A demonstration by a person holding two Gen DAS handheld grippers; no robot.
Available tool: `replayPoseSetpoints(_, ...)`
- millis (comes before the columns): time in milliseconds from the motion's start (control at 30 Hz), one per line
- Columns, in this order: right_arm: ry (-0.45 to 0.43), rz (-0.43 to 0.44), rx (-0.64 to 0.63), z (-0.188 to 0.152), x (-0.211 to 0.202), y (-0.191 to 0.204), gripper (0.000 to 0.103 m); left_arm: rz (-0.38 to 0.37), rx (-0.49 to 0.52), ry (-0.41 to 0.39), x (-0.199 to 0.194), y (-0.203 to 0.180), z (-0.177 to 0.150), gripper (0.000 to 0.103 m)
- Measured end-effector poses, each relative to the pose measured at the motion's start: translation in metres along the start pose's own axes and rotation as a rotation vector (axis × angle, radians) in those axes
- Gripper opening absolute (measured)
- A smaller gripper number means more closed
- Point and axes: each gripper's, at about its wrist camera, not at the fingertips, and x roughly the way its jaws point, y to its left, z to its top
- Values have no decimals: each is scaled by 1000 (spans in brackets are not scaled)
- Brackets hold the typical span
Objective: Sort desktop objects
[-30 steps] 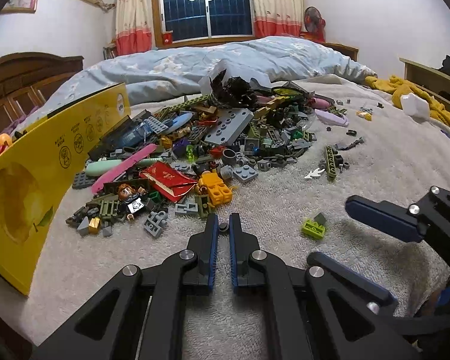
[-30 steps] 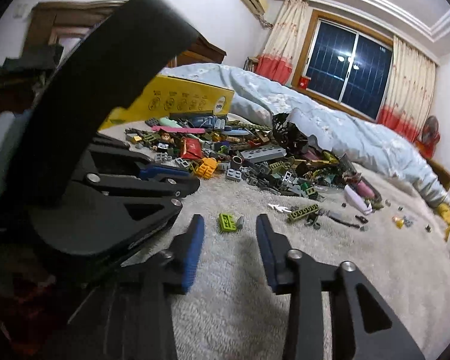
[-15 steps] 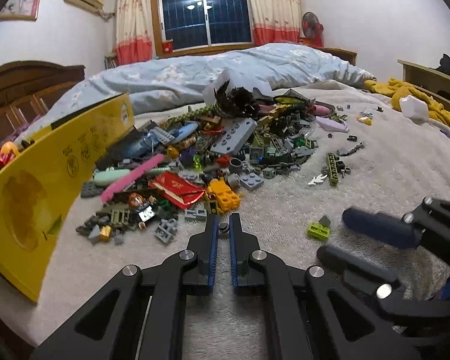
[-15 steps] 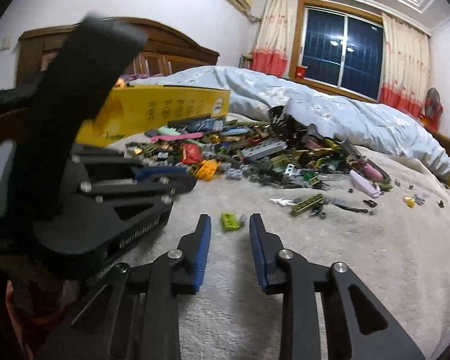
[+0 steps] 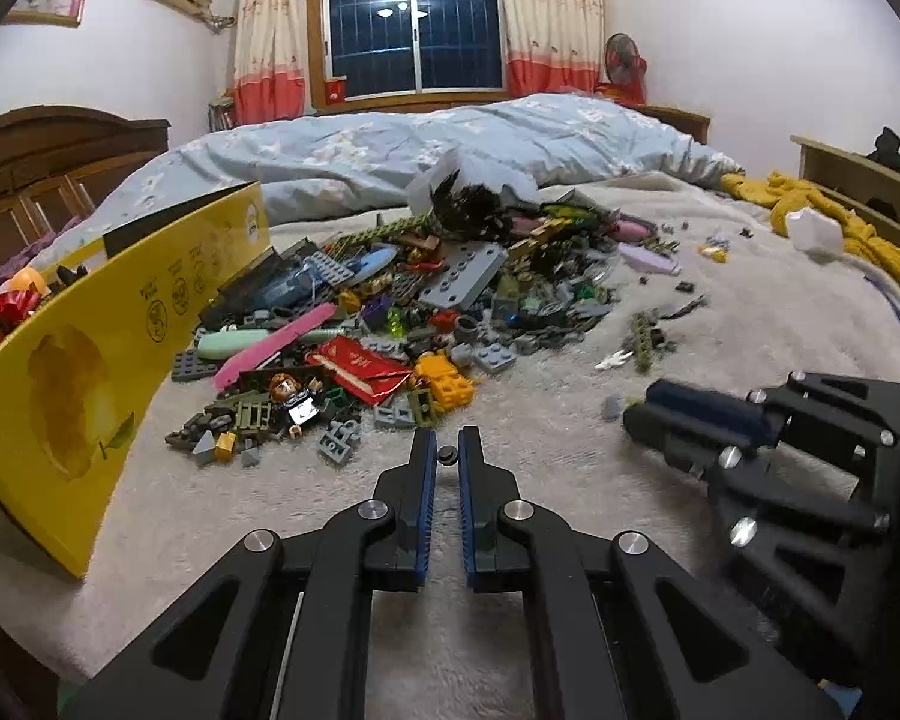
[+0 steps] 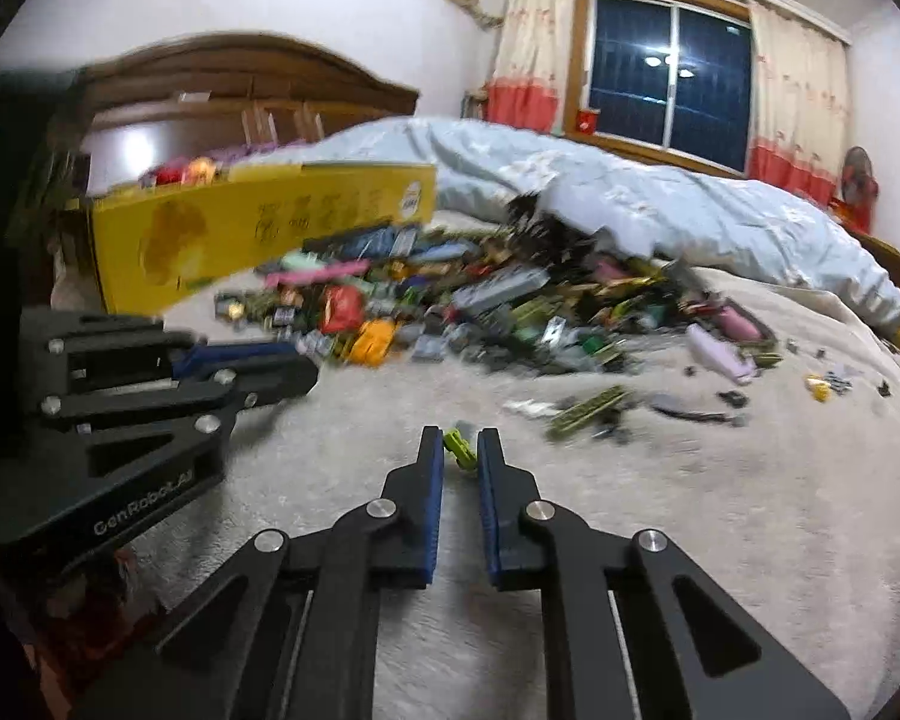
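Note:
A heap of loose toy bricks (image 5: 420,312) lies on the beige blanket (image 5: 570,420); the right wrist view shows the heap (image 6: 480,300) blurred. My left gripper (image 5: 447,450) is shut on a small black round piece (image 5: 448,455) at its tips. My right gripper (image 6: 459,450) has a lime green brick (image 6: 459,447) between its blue pads, away from the heap. Its jaws are closing, and the pads touch the brick's sides. In the left wrist view the right gripper (image 5: 639,414) lies low on the right and hides that brick. The left gripper (image 6: 306,366) shows on the left.
A yellow cardboard box (image 5: 90,372) stands on the left of the heap, with toys behind it. A light blue duvet (image 5: 450,144) lies beyond. Small stray pieces (image 5: 642,336) dot the blanket to the right. A yellow cloth (image 5: 840,222) and a white object (image 5: 813,231) lie far right.
My right gripper's jaws have closed in from wide apart onto the lime green brick, and the gripper has rolled towards level. The left gripper stays shut on the black piece.

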Motion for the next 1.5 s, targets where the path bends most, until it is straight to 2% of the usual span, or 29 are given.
replayPoseSetpoints(100, -30, -6, 12, 5, -11, -5, 10, -17, 26, -22, -1, -6, -2, 10)
replayPoseSetpoints(133, -16, -9, 18, 5, -10, -5, 11, -30, 38, -1, 4, -8, -5, 15)
replayPoseSetpoints(167, 3, -31, 25, 3, -6, -6, 11, -30, 54, 37, 11, -11, -8, 30)
replayPoseSetpoints(200, 21, -52, 33, 1, -2, -8, 12, -15, 56, 56, 15, -12, -10, 31)
replayPoseSetpoints(267, 47, -61, 47, -4, 1, -9, 12, -5, 21, 23, 12, -10, -12, 34)
replayPoseSetpoints(400, 26, -57, 5, -5, -6, 4, 13, -11, 3, 15, 14, -9, -15, 37)
replayPoseSetpoints(500, 55, -61, -1, -8, -3, 12, 17, -11, -3, -3, 16, -9, -17, 38)
replayPoseSetpoints(667, 39, -103, 13, -13, 0, 12, 24, -38, 60, -17, 25, -10, -13, 38)
replayPoseSetpoints(867, -12, -171, 165, -21, -1, 7, 25, -34, -15, -16, 26, -5, -12, 36)
replayPoseSetpoints(967, -36, -224, 233, -22, -2, 10, 26, 17, -78, -23, 19, -3, -16, 27)
replayPoseSetpoints(1033, -49, -237, 294, -24, -2, 9, 30, 3, -140, -22, 16, 4, -18, 24)
replayPoseSetpoints(1067, -50, -248, 304, -23, -1, 10, 31, 0, -141, -19, 17, 6, -18, 24)
replayPoseSetpoints(1167, -49, -267, 308, -22, 3, 13, 35, -23, -105, -6, 20, 8, -16, 21)
replayPoseSetpoints(1267, -25, -308, 266, -20, 2, 18, 26, -7, -57, 2, 20, 4, -16, 16)
replayPoseSetpoints(1300, -10, -317, 240, -19, 1, 21, 18, 5, -30, 5, 20, 2, -16, 14)
replayPoseSetpoints(1433, -1, -308, 205, -20, -7, 20, 17, 47, 58, -2, 19, -9, -17, 8)
replayPoseSetpoints(1500, -17, -303, 125, -20, -5, 23, 17, 55, 76, -2, 19, -12, -17, 8)
